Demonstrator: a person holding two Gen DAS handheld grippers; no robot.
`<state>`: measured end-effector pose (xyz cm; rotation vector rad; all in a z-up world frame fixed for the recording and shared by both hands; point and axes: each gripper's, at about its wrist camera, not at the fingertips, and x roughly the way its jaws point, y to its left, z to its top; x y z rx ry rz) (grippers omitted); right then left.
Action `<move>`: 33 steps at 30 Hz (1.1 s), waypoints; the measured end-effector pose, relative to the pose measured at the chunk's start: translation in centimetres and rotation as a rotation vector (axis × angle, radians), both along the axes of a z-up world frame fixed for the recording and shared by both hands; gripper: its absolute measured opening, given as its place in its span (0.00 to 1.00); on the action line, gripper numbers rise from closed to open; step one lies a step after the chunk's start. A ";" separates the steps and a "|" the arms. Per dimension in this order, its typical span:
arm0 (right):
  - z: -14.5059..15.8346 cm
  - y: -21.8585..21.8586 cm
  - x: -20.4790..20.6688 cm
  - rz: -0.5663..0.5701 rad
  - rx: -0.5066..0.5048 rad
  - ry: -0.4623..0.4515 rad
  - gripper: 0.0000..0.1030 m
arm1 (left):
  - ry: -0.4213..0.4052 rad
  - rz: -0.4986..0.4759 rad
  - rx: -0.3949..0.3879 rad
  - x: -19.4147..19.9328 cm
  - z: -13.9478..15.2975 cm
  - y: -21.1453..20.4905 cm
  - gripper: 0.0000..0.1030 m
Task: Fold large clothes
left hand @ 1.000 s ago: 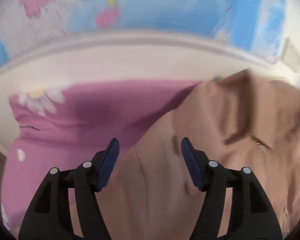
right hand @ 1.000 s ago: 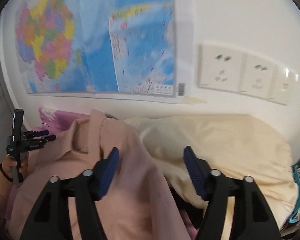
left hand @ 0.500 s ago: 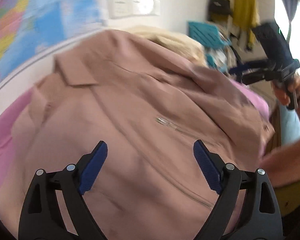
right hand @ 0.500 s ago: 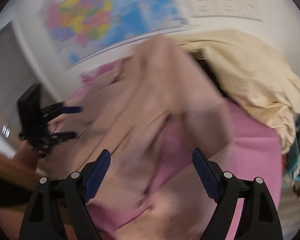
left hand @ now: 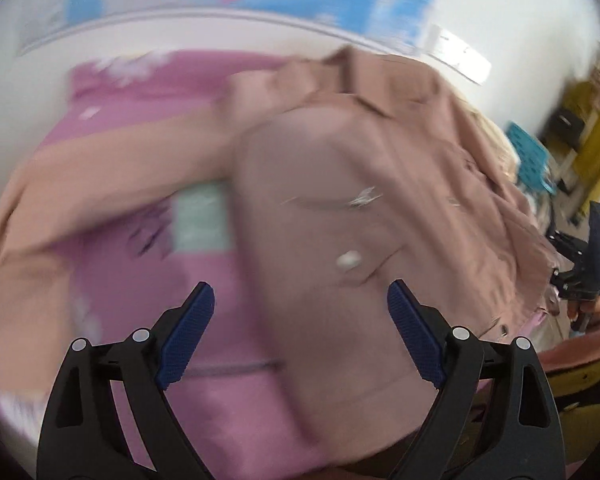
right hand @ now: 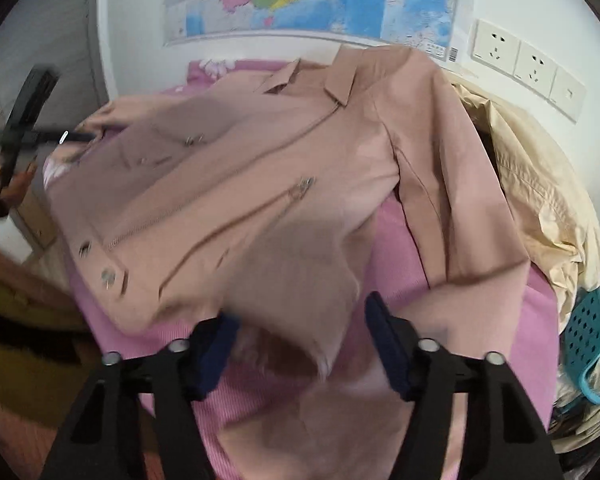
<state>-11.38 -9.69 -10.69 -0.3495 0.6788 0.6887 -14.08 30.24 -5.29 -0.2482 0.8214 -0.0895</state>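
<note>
While right gripper (right hand: 300,344) closes | jacket (right hand: 260,184) hem between jaws, untouched

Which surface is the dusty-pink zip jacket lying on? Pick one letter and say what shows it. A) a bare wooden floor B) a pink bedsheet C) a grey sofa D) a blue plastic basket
B: in the right wrist view the dusty-pink zip jacket is spread out flat, and the pink bedsheet shows under it, between its body and sleeve and along its lower hem.
</note>
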 end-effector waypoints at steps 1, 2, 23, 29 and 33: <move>0.2 -0.2 0.5 -0.013 0.037 0.008 0.50 | 0.003 -0.001 -0.032 -0.4 -0.2 0.6 0.85; 0.3 -0.4 1.1 -0.026 0.067 0.020 0.45 | 0.008 -0.006 -0.087 -0.9 -0.8 1.2 0.86; 1.3 2.0 -1.2 0.060 0.412 0.262 0.04 | -0.133 0.061 -0.148 -3.7 5.4 3.6 0.08; -2.7 0.8 -1.6 0.041 0.165 0.415 0.62 | -0.051 0.024 0.007 -4.8 4.3 1.6 0.39; 1.7 -2.5 -1.9 0.080 0.204 0.297 0.71 | -0.277 -0.037 -0.011 -7.3 8.5 0.9 0.72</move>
